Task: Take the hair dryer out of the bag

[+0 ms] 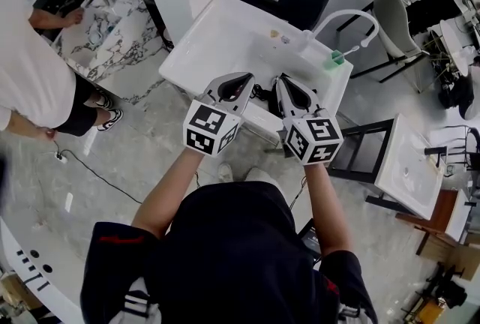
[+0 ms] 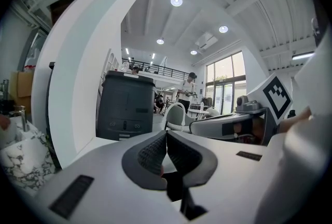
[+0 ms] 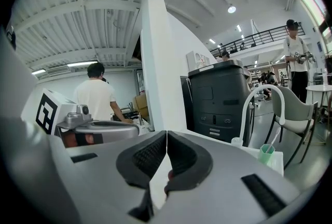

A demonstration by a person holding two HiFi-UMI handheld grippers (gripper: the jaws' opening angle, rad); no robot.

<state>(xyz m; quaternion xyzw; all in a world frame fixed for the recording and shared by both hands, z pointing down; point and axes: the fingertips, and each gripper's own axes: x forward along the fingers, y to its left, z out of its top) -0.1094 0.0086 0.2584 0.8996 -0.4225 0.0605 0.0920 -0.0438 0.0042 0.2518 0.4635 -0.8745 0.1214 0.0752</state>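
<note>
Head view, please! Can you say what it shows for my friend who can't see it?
From above, a person in black holds the left gripper and right gripper side by side, both shut, over the near edge of a white sink with a curved tap and green cup. Someone in a white shirt stands at left.

No word, brand or number could be read. The white cubes on the left gripper and right gripper bore only black square markers (patterns, not letters).
</note>
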